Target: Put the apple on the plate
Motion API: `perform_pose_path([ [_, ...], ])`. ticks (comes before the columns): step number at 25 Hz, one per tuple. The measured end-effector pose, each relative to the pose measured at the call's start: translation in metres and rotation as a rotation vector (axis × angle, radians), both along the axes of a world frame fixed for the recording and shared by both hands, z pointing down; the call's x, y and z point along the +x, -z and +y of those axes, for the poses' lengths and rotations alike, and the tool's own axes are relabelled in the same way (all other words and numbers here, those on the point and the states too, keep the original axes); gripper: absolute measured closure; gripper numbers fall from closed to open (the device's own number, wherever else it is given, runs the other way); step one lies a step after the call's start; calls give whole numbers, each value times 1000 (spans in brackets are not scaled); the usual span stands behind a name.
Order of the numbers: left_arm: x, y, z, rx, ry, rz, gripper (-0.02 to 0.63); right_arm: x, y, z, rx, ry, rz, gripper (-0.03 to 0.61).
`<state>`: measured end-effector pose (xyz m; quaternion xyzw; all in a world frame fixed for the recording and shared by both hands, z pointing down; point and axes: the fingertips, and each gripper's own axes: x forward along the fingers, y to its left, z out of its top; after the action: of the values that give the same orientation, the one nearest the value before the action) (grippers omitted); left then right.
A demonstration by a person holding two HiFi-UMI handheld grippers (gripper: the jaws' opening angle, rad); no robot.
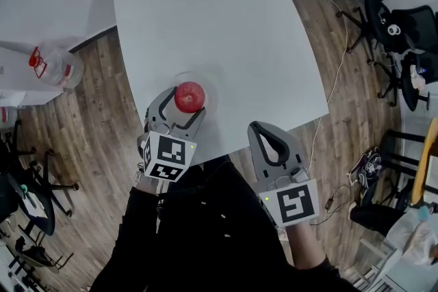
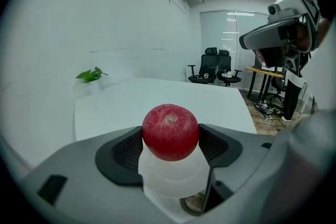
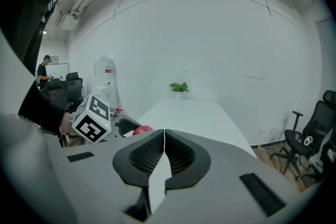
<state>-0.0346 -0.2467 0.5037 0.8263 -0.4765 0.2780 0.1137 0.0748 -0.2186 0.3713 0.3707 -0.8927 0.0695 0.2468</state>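
Observation:
A red apple [image 1: 189, 97] sits between the jaws of my left gripper [image 1: 185, 106], over a pale round plate [image 1: 209, 83] near the front edge of the white table [image 1: 205, 10]. In the left gripper view both pads touch the sides of the apple [image 2: 170, 131], and the white plate [image 2: 169, 180] lies right beneath it. I cannot tell whether the apple rests on the plate or hangs just above it. My right gripper [image 1: 260, 130] is shut and empty at the table's front edge, to the right of the plate. The right gripper view shows its jaws [image 3: 164, 135] pressed together.
A small green plant [image 2: 92, 75] stands at the table's far end. Black office chairs [image 1: 404, 24] are on the wooden floor to the right, with a cable [image 1: 335, 72] beside the table. A large water bottle [image 1: 55, 65] stands at the left.

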Motion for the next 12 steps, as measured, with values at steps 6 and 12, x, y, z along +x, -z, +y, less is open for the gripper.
perform_pose_path([
  [6, 4, -19, -3, -35, -13, -8, 270, 1, -2, -3, -9, -1, 3, 535],
  [12, 8, -31, -5, -51, -36, -37, 270, 1, -6, -3, -17, 0, 9, 535],
])
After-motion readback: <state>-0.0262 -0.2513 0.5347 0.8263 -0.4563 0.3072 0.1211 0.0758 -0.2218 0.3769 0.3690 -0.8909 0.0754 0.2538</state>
